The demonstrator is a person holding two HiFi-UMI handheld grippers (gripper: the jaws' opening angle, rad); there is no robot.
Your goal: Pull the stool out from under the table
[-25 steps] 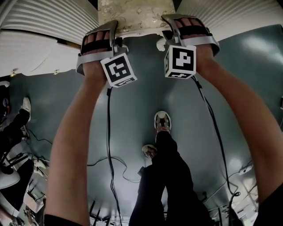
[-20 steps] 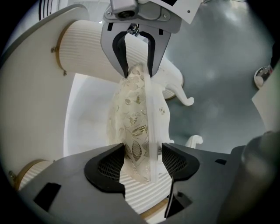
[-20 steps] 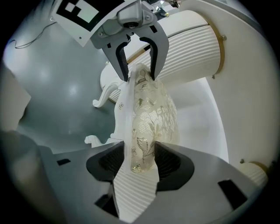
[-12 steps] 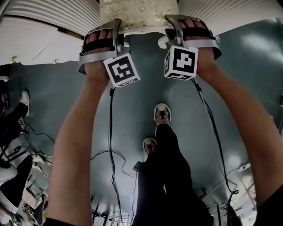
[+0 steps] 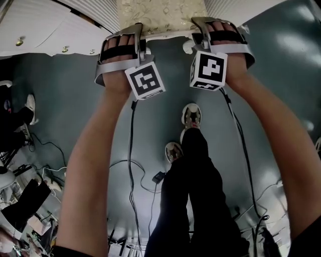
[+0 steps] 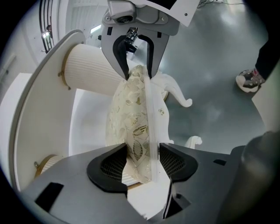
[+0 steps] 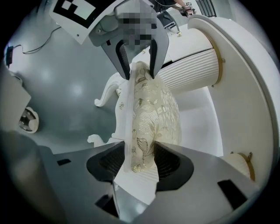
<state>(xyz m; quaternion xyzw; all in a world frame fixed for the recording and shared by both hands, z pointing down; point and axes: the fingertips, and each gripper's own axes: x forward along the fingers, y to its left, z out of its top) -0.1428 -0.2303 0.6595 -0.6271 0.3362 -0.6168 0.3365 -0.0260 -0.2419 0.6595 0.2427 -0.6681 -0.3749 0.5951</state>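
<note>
— Grey-blue floor [image 5: 65, 100] below us. Cream, gold-patterned cushioned stool with white carved frame [image 5: 161, 15] stands at the white fluted table [image 5: 50, 25], its near seat edge poking out from under it.
— Our left gripper [image 6: 142, 159] is closing on that edge, cushion and rim between its pads; our right gripper [image 7: 139, 159] is clamped on it likewise.
— Grip step, we judge. Next: draw straight back from the table, both sides evenly, or the stool skews.

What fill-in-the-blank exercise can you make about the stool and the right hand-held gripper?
1. On the stool, the right hand-held gripper is shut on the padded ____.
2. Its curved legs are ____.
3. The person's trousers are ____.

Missing words: seat; white; black.
</note>
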